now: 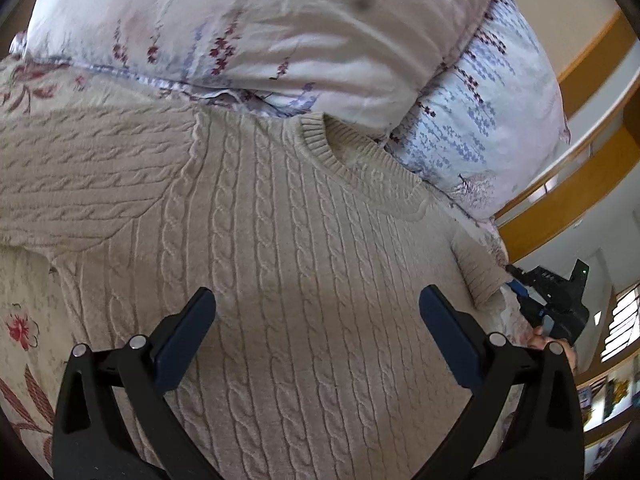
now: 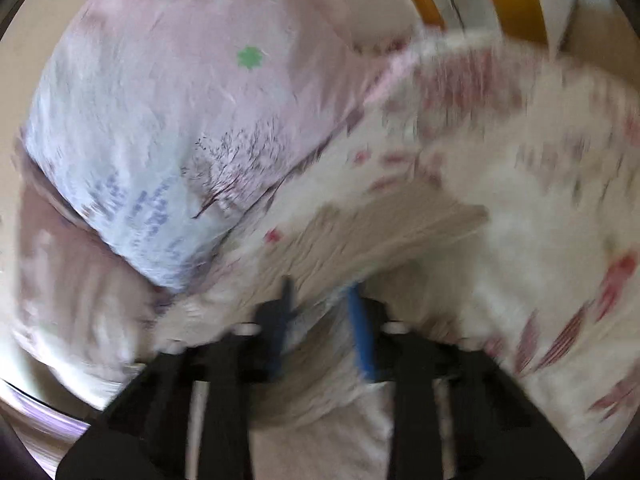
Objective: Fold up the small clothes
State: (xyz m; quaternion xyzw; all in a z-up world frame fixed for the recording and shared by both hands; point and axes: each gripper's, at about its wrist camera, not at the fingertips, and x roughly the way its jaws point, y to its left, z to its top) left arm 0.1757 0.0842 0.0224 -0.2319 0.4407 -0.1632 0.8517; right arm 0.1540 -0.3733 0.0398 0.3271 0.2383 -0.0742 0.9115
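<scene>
Left wrist view: the left gripper (image 1: 316, 308) hangs wide open and empty over the sweater (image 1: 280, 248), spread flat on the bed (image 1: 24, 312) below the pillows (image 1: 256, 36). It looks soft and floppy, best pinched at hem or cuff.

Right wrist view, blurred: the right gripper (image 2: 324, 312) has its fingers narrowed around a sleeve (image 2: 372, 232); I cannot tell whether they grip it.
</scene>
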